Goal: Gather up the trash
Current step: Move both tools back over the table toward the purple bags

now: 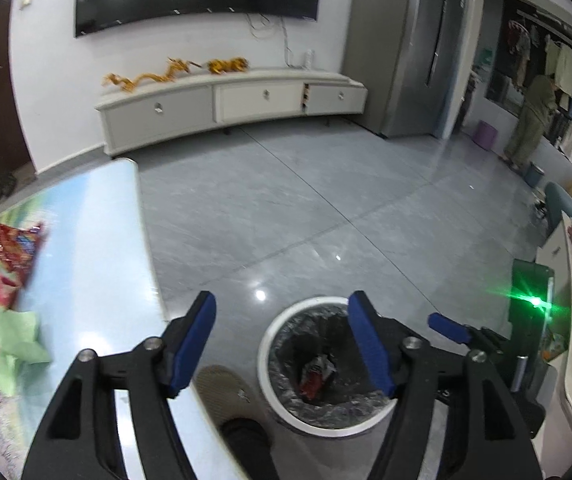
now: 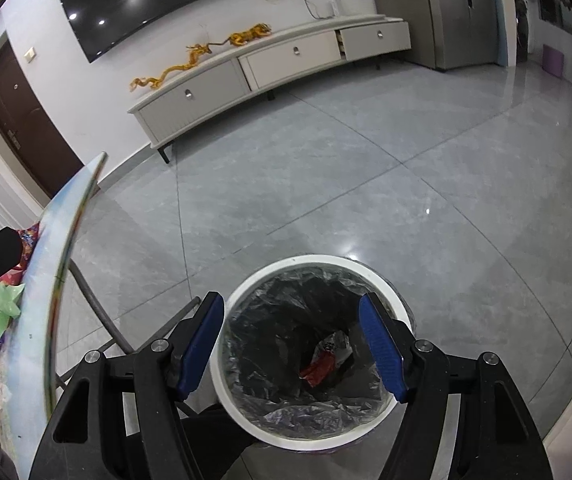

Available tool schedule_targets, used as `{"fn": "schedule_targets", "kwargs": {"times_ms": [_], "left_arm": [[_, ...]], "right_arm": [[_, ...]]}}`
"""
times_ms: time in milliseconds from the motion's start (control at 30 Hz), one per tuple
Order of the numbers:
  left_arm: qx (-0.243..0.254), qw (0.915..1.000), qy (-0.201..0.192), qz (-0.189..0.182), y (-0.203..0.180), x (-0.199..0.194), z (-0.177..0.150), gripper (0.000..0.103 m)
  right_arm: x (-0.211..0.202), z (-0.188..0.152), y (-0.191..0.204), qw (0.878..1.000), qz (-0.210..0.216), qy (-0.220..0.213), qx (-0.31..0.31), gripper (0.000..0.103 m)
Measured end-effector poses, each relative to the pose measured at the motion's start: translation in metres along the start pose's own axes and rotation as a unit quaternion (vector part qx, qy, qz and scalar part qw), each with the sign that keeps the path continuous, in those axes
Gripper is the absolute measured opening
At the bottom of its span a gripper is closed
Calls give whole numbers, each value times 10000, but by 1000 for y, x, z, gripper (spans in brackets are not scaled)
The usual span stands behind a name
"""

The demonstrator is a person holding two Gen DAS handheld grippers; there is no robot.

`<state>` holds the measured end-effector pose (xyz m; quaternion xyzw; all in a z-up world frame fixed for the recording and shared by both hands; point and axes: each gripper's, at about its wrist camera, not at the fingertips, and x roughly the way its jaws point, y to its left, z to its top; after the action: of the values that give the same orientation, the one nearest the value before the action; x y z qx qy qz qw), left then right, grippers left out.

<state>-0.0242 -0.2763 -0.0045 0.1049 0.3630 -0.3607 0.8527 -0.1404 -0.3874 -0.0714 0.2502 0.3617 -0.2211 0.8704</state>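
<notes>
Both hand-held grippers, left (image 1: 282, 344) and right (image 2: 291, 346), spread wide and empty above white bin (image 2: 242, 292); red wrapper (image 2: 317, 370) inside; more trash (image 1: 16, 248) on tabletop (image 1: 98, 248) at nine o'clock.

The left gripper (image 1: 282, 344) hangs with its blue-padded fingers (image 1: 194, 344) spread apart and nothing between them, above a white trash bin (image 1: 264, 354) lined with a black bag. A red wrapper (image 1: 313, 384) lies at the bin's bottom. Left, a tabletop (image 1: 98, 264) carries a green paper (image 1: 14, 340) and colourful wrappers (image 1: 16, 248).
</notes>
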Motion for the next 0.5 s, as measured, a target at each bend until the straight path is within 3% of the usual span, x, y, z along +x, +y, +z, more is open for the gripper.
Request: {"fn": "schedule_targets", "kwargs": {"times_ms": [500], "left_arm": [[-398,9946,-849,452,54,-80,-7,69]], "right_arm": [[-53,3,72,9961,101,-469,-744,69]]}}
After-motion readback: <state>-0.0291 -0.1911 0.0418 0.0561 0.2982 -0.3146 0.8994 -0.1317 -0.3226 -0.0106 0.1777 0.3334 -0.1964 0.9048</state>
